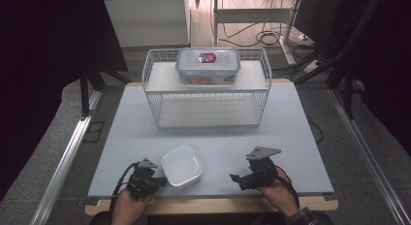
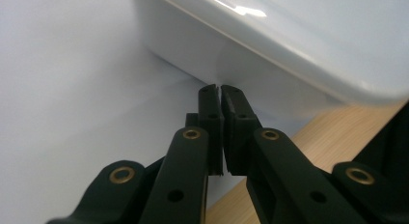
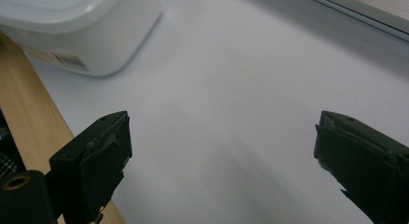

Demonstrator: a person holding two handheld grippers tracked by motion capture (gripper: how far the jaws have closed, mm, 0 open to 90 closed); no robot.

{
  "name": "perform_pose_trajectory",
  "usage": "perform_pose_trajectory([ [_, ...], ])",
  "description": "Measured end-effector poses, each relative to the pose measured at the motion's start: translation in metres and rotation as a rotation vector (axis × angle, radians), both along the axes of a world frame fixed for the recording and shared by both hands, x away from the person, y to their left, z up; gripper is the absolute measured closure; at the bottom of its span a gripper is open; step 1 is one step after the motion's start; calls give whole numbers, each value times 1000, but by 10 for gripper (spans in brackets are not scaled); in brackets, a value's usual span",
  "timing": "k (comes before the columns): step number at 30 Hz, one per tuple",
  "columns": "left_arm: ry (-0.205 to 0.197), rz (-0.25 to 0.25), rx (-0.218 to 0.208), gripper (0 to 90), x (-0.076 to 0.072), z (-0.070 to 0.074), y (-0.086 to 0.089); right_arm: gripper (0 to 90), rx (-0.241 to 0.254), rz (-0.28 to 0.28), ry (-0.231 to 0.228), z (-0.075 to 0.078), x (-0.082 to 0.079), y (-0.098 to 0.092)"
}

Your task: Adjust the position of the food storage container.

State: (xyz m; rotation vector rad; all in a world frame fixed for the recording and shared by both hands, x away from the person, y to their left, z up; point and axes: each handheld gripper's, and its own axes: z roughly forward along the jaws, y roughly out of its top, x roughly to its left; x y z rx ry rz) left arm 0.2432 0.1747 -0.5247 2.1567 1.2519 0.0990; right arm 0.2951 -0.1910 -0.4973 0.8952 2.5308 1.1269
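We see the white container near the table's front edge, squarish with no clear long axis, mouth seemingly upward. The left gripper, clenched on nothing, sits at its side wall, its rim cropped. The right gripper gapes, well apart.

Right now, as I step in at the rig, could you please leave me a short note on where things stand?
Left gripper: jaws shut on nothing, tips right at the side wall of the white container; I cannot tell whether they touch it.
Right gripper: jaws open, empty, low over the grey mat, apart from the container.
White container: near the front edge of the mat, nothing gripping it.
Lidded clear box: on the top shelf of the wire rack at the back.
Done: nothing evident. Left: probably handling the white container.
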Motion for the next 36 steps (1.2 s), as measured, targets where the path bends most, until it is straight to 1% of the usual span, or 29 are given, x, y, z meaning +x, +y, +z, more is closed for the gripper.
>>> perform_pose_trajectory([
  [1, -3, -18, -2, 877, 2, -1, -7, 54, 2, -12, 5, 0, 1, -1],
  [3, -11, -62, -8, 877, 6, -2, -23, 48, 4, -26, 1, -1, 2, -2],
  [5, -40, -94, -12, 871, 10, -2, -41, 41, 11, -35, -3, -1, 3, -3],
  [7, -53, -139, -17, 862, 15, -2, -58, 34, 17, -38, -8, -1, 3, -3],
  [8, -52, -156, -14, 864, 18, -2, -66, 30, 14, -35, -9, -2, 3, -3],
  [9, -54, -171, -1, 866, 19, -2, -70, 24, 10, -30, -11, -2, 2, -2],
  [10, -58, -180, 21, 869, 20, -2, -73, 19, 8, -27, -11, -3, 2, -2],
  [11, -57, -176, 34, 870, 20, -2, -72, 14, 7, -25, -7, -4, 2, -1],
  [13, -55, -164, 66, 875, 21, 1, -58, 2, 16, -21, 6, -5, 3, -2],
  [14, -64, -156, 84, 876, 22, 3, -52, 2, 18, -25, 13, -5, 3, -2],
  [15, -77, -140, 102, 876, 24, 5, -42, 2, 24, -27, 17, -5, 4, -2],
  [17, -86, -96, 114, 875, 29, 8, -28, 2, 30, -21, 26, -4, 4, -2],
  [18, -94, -59, 111, 874, 34, 10, -15, 3, 37, -19, 32, -4, 4, -2],
  [19, -101, -24, 105, 873, 39, 10, -7, 2, 47, -15, 37, -3, 4, -1],
  [20, -109, -1, 94, 872, 44, 10, -1, 3, 48, -13, 42, -2, 4, 0],
  [21, -117, 10, 72, 869, 49, 9, 3, 6, 47, -9, 47, -2, 4, 1],
  [22, -121, 12, 63, 866, 54, 8, 4, 22, 42, -9, 49, -2, 4, 3],
  [23, -129, 13, 67, 859, 58, 7, 3, 64, 35, -12, 45, -2, 4, 5],
  [25, -138, -6, 66, 845, 62, 6, -3, 199, 27, -12, 45, 0, 3, 7],
  [27, -144, -34, 75, 843, 64, 6, -13, 347, 23, 3, 49, 3, 1, 8],
  [28, -140, -49, 71, 843, 63, 5, -17, 416, 26, 16, 53, 4, 1, 9],
  [29, -138, -53, 70, 843, 63, 5, -19, 483, 27, 28, 51, 6, 0, 10],
  [31, -140, -60, 78, 852, 59, 6, -25, 575, 21, 57, 41, 7, -4, 15],
  [33, -140, -66, 69, 851, 57, 8, -27, 668, -5, 71, 32, 7, -7, 20],
  [34, -138, -65, 55, 852, 55, 9, -27, 693, -12, 74, 34, 7, -7, 22],
  [35, -137, -64, 46, 852, 54, 10, -29, 739, -19, 85, 44, 5, -7, 25],
  [36, -138, -70, 33, 853, 52, 11, -31, 760, -21, 96, 53, 4, -7, 27],
])
